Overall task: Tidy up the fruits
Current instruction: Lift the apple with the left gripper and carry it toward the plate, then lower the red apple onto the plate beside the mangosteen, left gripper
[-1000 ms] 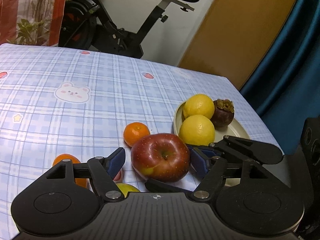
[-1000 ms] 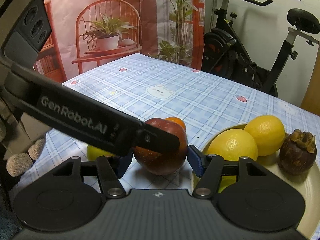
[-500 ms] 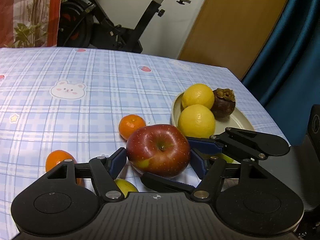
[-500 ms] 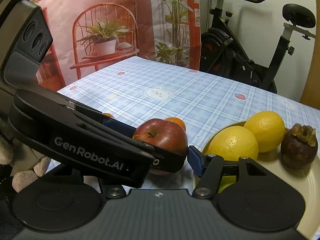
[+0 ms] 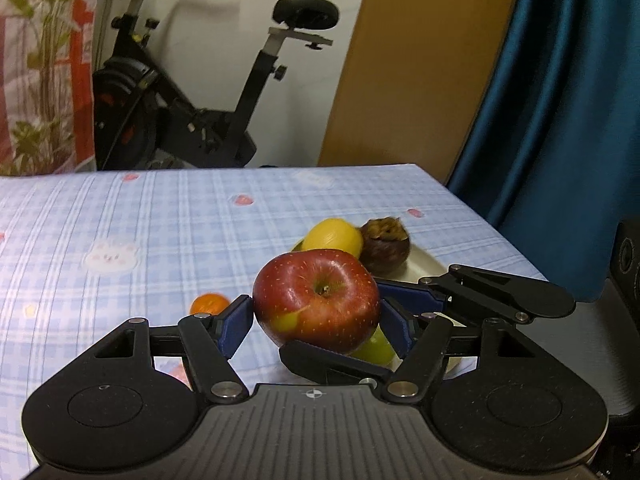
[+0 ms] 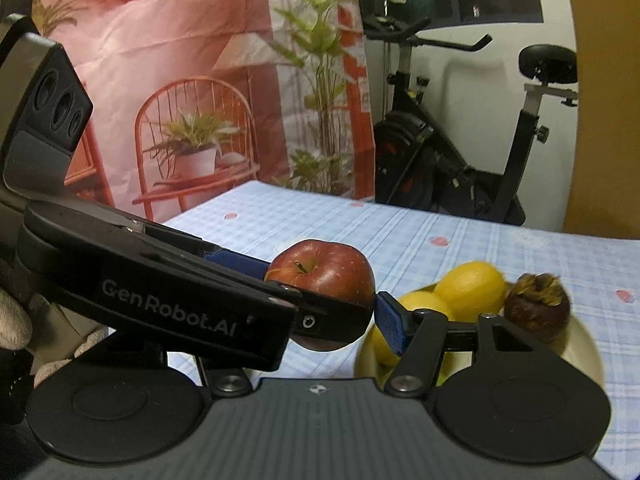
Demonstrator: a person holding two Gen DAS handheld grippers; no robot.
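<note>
Lower left of the left wrist view: small orange (image 5: 209, 304) on the checked table (image 5: 160, 216), not yet sorted. Centre: red apple (image 5: 317, 299) off the cloth, left gripper (image 5: 318, 322) pads pinching its sides. Right gripper (image 6: 326, 312) also clamps it, crossing from the right, probably for a steadier two-handed carry. Centre right: plate (image 5: 424, 266) holding lemon (image 5: 332, 236) and mangosteen (image 5: 385, 249), likely drop spot.

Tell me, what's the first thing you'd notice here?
The big red apple, lifted above the checked tablecloth and squeezed by both the left gripper and the right gripper. Just behind it, a plate holds yellow lemons and a dark mangosteen. An exercise bike stands beyond the table.
</note>
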